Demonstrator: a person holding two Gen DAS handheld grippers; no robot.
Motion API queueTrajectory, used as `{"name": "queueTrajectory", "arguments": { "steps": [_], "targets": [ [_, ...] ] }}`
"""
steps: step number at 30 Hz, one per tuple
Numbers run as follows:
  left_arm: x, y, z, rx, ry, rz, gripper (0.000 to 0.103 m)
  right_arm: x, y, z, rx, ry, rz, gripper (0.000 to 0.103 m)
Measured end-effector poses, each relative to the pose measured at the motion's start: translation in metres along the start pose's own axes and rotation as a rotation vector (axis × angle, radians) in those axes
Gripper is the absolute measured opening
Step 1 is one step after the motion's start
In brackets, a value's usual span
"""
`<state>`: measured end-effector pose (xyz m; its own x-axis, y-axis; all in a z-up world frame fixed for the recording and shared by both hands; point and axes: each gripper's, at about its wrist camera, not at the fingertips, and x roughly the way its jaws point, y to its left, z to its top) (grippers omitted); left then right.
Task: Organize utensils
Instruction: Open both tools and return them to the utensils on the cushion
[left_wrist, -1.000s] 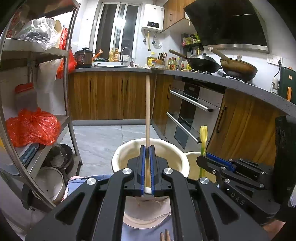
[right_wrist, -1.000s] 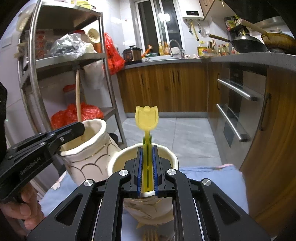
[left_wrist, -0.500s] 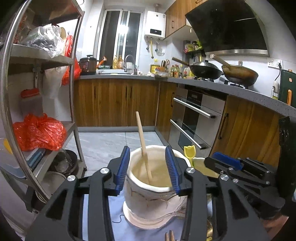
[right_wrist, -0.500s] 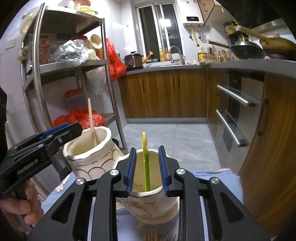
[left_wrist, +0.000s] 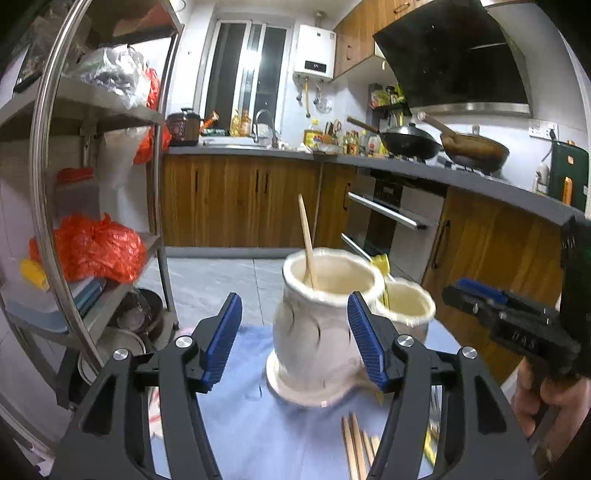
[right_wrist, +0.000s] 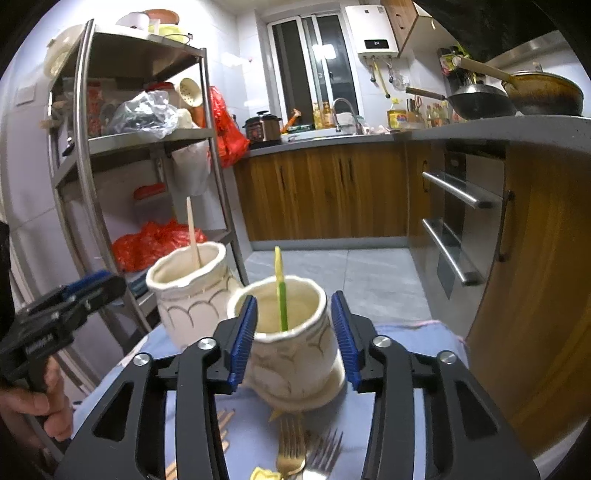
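Left wrist view: my left gripper (left_wrist: 293, 338) has just opened, empty, leaving the wooden chopstick (left_wrist: 308, 243) standing in the taller ceramic jar (left_wrist: 321, 325); my right gripper (right_wrist: 293, 338) likewise freed the yellow-green fork (right_wrist: 280, 288) into its jar (right_wrist: 295, 354) (loose forks (right_wrist: 295, 446) remain on the cloth).

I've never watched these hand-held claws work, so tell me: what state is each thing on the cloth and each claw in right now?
Left gripper: open, jaws just widened, empty.
Right gripper: open, jaws just widened, empty.
Taller jar: upright, holding one utensil.
Wooden chopstick: leaning in the taller jar, released.
Shorter jar: upright, holding one utensil.
Yellow-green utensil: standing in the shorter jar, released.
Forks: lying loose on the cloth.
Loose chopsticks: lying on the cloth.
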<state>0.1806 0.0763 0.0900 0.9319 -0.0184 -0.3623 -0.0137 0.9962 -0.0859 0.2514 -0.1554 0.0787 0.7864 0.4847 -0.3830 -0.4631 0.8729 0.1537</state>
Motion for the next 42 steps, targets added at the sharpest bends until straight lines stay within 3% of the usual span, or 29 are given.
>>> {"name": "queueTrajectory", "arguments": {
  "steps": [7,22,28,31,42],
  "targets": [
    [-0.006,-0.004,-0.032,0.039,0.085,-0.031,0.059,-0.015,-0.003,-0.02,-0.007,0.037,-0.017,0.047],
    [0.013,-0.021,-0.075,0.139,0.344,-0.117,0.054,-0.021,-0.006,-0.075,-0.019,0.241,0.0,0.047],
    [0.024,-0.035,-0.096,0.189,0.455,-0.149,0.038,-0.009,0.005,-0.094,-0.059,0.371,0.056,0.029],
    [0.026,-0.039,-0.102,0.207,0.482,-0.162,0.036,-0.006,0.01,-0.102,-0.086,0.408,0.064,0.021],
    [0.028,-0.048,-0.109,0.235,0.509,-0.159,0.036,-0.002,0.016,-0.111,-0.126,0.474,0.084,0.012]
  ]
}}
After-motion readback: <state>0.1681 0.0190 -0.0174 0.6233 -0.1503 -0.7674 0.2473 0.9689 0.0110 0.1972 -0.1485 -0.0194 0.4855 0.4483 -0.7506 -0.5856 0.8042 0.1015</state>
